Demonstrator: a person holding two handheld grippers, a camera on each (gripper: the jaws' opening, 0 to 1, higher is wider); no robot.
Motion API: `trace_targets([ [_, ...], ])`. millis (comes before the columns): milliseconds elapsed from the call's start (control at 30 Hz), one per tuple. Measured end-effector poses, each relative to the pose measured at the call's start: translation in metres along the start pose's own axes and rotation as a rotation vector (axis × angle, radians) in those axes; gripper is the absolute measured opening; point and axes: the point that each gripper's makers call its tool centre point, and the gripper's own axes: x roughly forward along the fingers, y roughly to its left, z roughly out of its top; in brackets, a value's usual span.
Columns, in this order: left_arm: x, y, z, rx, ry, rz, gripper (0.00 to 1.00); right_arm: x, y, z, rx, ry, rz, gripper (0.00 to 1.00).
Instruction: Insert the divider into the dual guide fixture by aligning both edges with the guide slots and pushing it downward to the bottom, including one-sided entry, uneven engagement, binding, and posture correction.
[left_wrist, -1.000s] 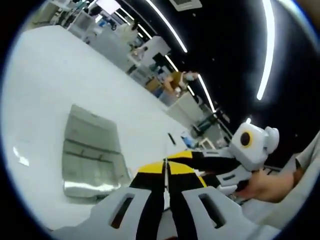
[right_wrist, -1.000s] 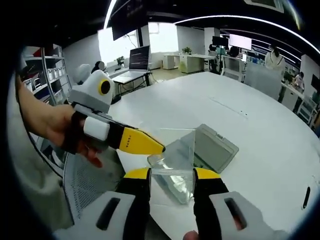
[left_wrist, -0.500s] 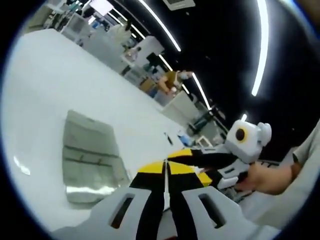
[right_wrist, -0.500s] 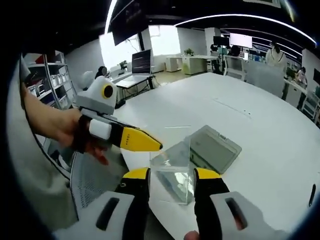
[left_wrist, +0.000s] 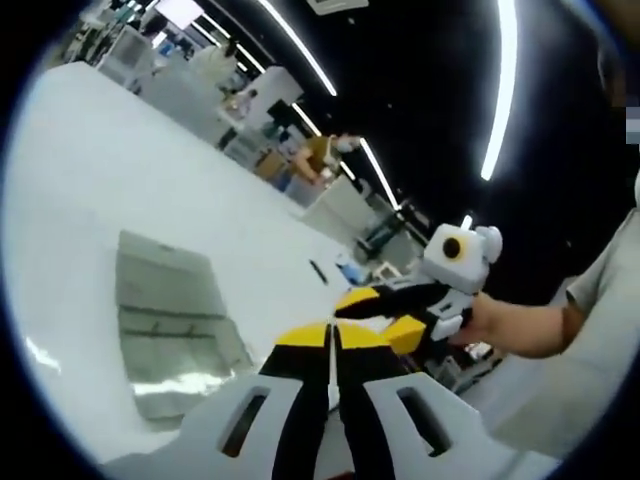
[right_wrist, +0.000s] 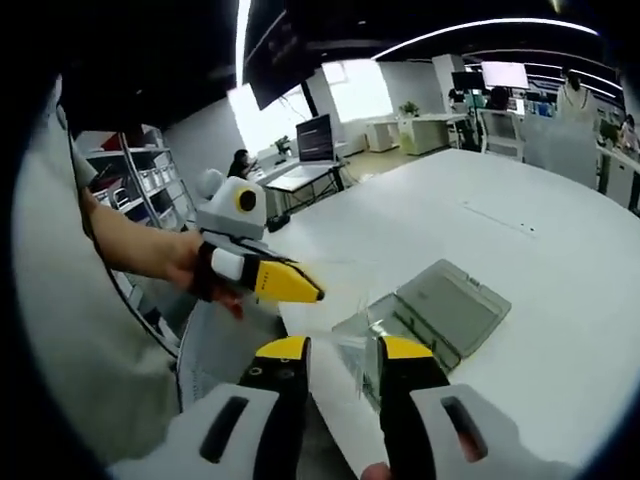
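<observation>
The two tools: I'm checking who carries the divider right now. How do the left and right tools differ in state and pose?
The right tool has its jaws apart around the clear divider; the left tool has its jaws shut on nothing. The right tool points towards the guide fixture on the white table; the left tool hangs off to the side. Both have yellow tips and are hand-held.
</observation>
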Motion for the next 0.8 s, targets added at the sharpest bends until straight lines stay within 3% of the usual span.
trace_targets([
  [400, 0.003, -0.018, -0.003, 0.073, 0.066, -0.101, 0.0, -0.005, 0.009, -0.008, 0.011, 0.02, 0.185, 0.18],
  [800, 0.003, -0.031, -0.006, 0.11, 0.113, -0.182, 0.0, -0.005, 0.022, -0.013, 0.053, 0.016, 0.305, 0.17],
])
